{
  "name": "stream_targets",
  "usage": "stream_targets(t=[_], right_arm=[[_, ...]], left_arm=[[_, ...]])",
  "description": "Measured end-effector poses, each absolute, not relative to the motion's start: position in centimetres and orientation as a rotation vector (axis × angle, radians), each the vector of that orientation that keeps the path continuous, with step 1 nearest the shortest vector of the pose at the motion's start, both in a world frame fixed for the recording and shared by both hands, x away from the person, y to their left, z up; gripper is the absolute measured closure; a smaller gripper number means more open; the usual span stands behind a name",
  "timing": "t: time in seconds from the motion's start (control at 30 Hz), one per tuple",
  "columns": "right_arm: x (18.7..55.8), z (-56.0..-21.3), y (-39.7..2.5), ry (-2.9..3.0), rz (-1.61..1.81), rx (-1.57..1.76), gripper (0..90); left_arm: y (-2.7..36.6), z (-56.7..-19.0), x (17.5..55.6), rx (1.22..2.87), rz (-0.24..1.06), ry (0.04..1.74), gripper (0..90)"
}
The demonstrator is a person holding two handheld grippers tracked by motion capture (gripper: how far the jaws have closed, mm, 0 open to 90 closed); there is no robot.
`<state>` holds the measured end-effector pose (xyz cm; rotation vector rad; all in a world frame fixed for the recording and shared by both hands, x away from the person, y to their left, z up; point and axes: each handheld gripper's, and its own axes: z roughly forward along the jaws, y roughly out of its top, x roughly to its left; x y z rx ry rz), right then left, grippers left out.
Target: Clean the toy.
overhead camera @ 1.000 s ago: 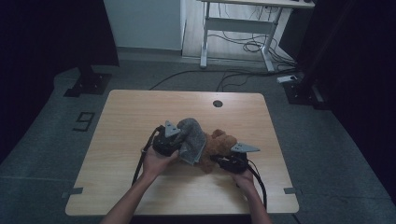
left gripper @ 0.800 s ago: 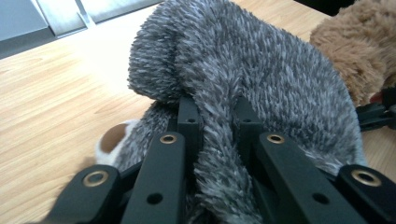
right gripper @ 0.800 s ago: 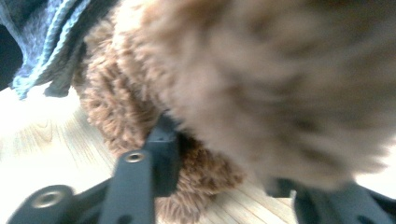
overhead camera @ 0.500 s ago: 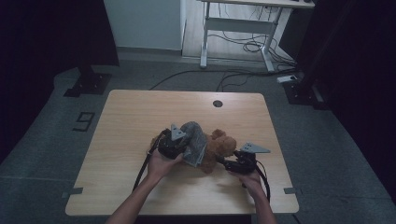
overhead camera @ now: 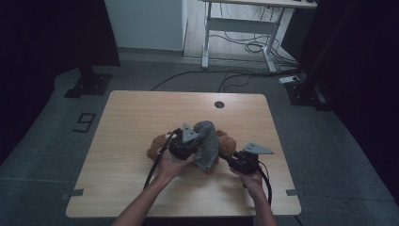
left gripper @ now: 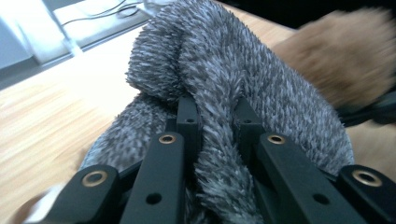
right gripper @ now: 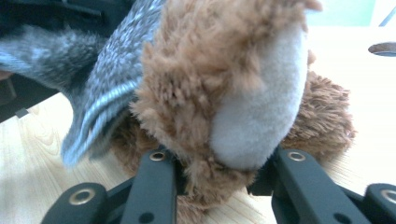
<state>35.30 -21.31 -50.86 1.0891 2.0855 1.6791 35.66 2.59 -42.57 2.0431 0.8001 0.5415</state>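
Note:
A brown plush bear [overhead camera: 156, 147] lies at the middle of the wooden table [overhead camera: 136, 113], part-covered by a fuzzy grey garment [overhead camera: 207, 141]. My left gripper [overhead camera: 187, 144] is shut on a fold of that grey garment [left gripper: 224, 79], which bulges up between the jaws of the left gripper [left gripper: 215, 112]. The bear's brown fur [left gripper: 350, 56] lies blurred beyond it. My right gripper [overhead camera: 236, 162] sits at the bear's right side. The right gripper [right gripper: 219, 163] is shut on the bear's foot [right gripper: 257, 112], which has a pale sole. The grey garment's ribbed hem [right gripper: 98, 116] hangs left of that foot.
A round cable hole [overhead camera: 219, 104] sits near the table's far edge. A number 9 mark [overhead camera: 84, 122] is on the floor at the left. A desk frame with cables [overhead camera: 240, 33] stands behind the table. Bare wood lies on the table's left and far sides.
Both hands have shifted a little to the right with the toy. The bear's brown body now shows to the left of the left hand. Both grips have held.

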Motion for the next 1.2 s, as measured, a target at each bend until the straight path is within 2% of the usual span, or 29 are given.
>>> stream_targets(t=[0.17,0.27,0.37,0.47,0.63,0.8,1.2], right_arm=[[35.2,-51.1,-21.3,2.084,1.651,1.104,71.3],[35.5,-51.5,-21.7,2.081,1.622,1.154,71.5],[35.6,-51.9,-21.9,2.098,1.607,1.186,72.0],[35.7,-52.0,-21.8,2.099,1.601,1.199,72.4],[35.8,-52.2,-22.1,2.1,1.605,1.219,72.4],[35.9,-52.5,-22.1,2.117,1.622,1.212,72.3],[35.9,-52.6,-22.0,2.133,1.605,1.214,72.4]], left_arm=[[-0.1,-43.4,36.4,2.085,0.51,0.789,77.4],[0.2,-44.6,37.3,2.109,0.475,0.82,78.1],[1.0,-44.9,37.0,2.115,0.506,0.819,78.6],[2.2,-44.6,36.2,2.133,0.587,0.805,78.7],[5.8,-44.6,35.8,2.118,0.663,0.871,78.8],[9.5,-45.0,35.5,2.059,0.598,0.929,78.7],[13.3,-43.6,34.7,1.948,0.582,0.978,78.5]])
